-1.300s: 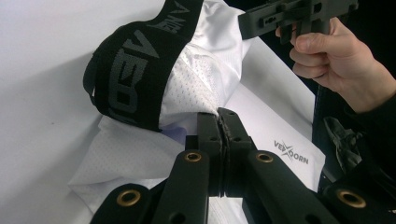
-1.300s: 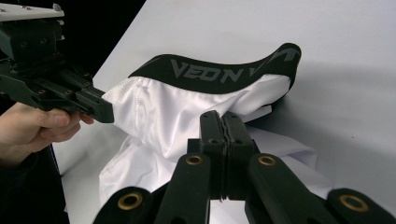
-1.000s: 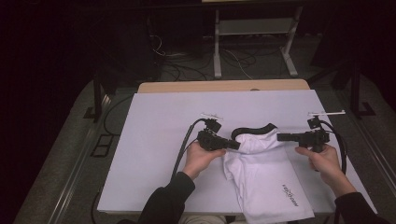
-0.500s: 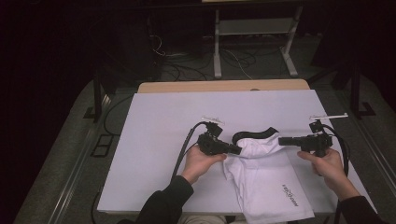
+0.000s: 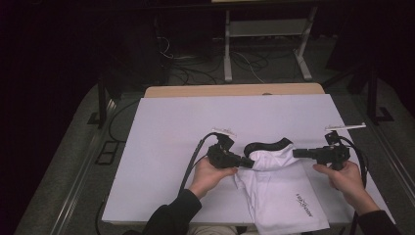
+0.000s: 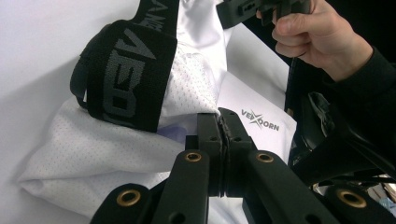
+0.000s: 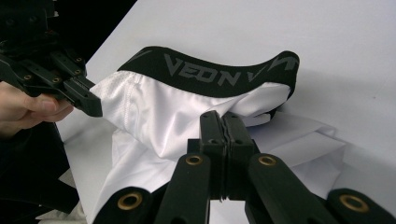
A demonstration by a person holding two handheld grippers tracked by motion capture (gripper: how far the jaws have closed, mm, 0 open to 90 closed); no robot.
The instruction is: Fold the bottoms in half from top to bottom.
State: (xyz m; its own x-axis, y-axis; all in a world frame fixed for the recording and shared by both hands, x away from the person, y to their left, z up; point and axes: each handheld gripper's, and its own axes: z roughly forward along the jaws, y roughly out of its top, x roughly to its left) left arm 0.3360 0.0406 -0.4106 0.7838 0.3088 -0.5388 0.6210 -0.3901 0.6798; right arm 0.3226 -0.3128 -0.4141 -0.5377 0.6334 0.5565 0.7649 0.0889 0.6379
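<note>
While you've got both grippers pinched onto it, the white mesh sports shorts with the black elastic waistband [image 5: 274, 181] sit on the near right part of the white table cover [image 5: 176, 127], and the leg end droops over the near edge. The waistband [image 7: 219, 70] arches up at the far end of the garment, grey lettering running along it, and there's a small dark logo [image 5: 304, 204] printed on the fabric nearer you. The cloth is bunched and creased up by the waistband and flatter toward the near edge.

Your left gripper [image 5: 248, 163] has its jaws pressed together on the white fabric at the left side, just below the waistband; your right gripper [image 5: 297, 153] is clamped the same way on the right side. In both gripper views the jaws meet with cloth caught at the tips.

Room-wise, you've got lots of bare cover to the left and toward the far side, up to the tan wooden strip [image 5: 235, 90] along the far edge. On the right, your right hand [image 5: 345, 178] is close to that edge of the table, so less slack there.
</note>
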